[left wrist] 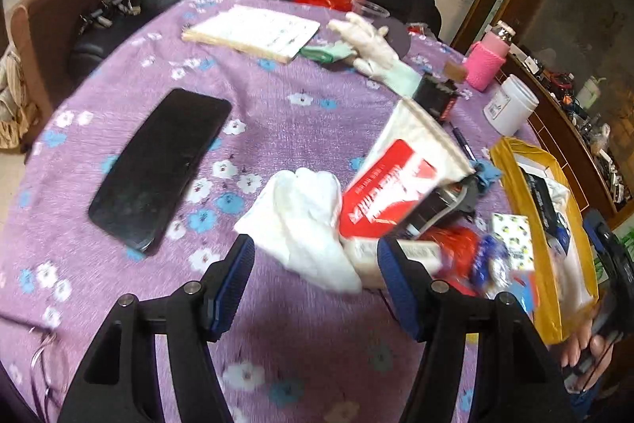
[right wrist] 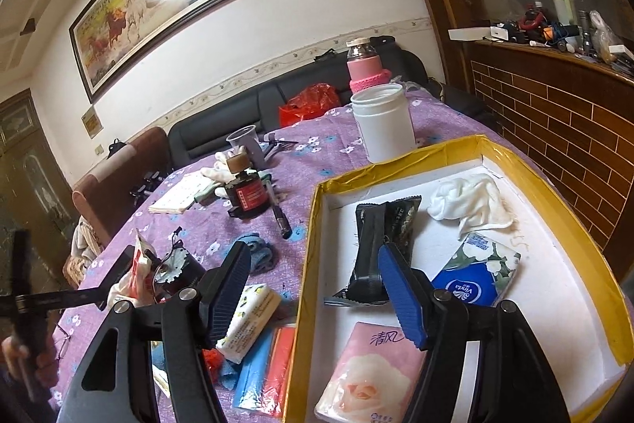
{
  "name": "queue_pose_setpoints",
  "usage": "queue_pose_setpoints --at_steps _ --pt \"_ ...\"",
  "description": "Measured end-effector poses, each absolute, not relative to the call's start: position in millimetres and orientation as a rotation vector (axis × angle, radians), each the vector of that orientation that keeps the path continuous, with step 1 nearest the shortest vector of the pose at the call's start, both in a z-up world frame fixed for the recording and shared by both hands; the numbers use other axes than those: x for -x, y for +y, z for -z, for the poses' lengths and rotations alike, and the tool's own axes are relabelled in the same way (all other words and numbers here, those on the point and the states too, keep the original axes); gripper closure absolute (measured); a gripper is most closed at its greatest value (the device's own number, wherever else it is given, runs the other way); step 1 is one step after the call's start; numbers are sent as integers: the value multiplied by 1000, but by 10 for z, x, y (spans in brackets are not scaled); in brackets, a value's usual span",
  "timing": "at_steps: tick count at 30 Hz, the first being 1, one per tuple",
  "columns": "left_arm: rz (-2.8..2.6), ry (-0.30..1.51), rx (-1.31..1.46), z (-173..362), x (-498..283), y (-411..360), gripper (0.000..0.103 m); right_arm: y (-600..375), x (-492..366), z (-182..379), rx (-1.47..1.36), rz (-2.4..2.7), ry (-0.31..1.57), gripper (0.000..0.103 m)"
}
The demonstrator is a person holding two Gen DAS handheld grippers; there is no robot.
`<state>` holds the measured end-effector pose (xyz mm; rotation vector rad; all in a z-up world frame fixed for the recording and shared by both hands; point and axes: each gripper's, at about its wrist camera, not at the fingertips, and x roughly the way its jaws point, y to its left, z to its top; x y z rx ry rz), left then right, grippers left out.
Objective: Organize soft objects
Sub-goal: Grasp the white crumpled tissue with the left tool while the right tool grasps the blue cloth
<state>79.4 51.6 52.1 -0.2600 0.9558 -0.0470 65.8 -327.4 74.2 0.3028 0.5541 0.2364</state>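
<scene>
In the left wrist view my left gripper (left wrist: pixel 315 252) is open just above the purple tablecloth, its jaws on either side of a crumpled white cloth (left wrist: pixel 307 221). A red-and-white bag (left wrist: pixel 396 181) lies right behind the cloth. In the right wrist view my right gripper (right wrist: pixel 313 264) is open and empty over the left rim of a yellow-edged box (right wrist: pixel 317 224). The box holds a white cloth (right wrist: pixel 469 203), a black packet (right wrist: pixel 376 252), a blue tissue pack (right wrist: pixel 473 280) and a pink tissue pack (right wrist: pixel 368 375).
A black phone (left wrist: pixel 158 169), a notebook (left wrist: pixel 253 30) and white gloves (left wrist: pixel 372 46) lie on the table. A white jar (right wrist: pixel 384 121), pink bottle (right wrist: pixel 364 70), dark ink bottle (right wrist: pixel 247 193), pen (right wrist: pixel 279 215), blue cloth (right wrist: pixel 259 250) and lemon tissue pack (right wrist: pixel 249 320) stand left of the box.
</scene>
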Motion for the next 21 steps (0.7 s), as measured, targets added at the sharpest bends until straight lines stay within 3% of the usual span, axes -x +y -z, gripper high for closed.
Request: queue_pose_setpoints --at_steps 1,3,5,8,11,21 --pt "36 967 259 -473 -848 509 49 -3275 -658 -739 -305 -239 554 31" --pt "47 963 287 -421 -915 529 54 -3267 -657 -740 -307 -245 555 31" --pt "59 950 300 -401 -945 542 73 -3239 -655 -739 -299 -252 555 31" --pt "65 925 300 -405 -911 535 89 -3180 -650 -748 -281 -269 554 31" --pt "49 919 305 -417 -857 587 93 -3122 -635 -754 -262 -290 547 31" --pt "174 907 288 -549 -52 484 93 -2932 -605 -759 -214 -364 546 31"
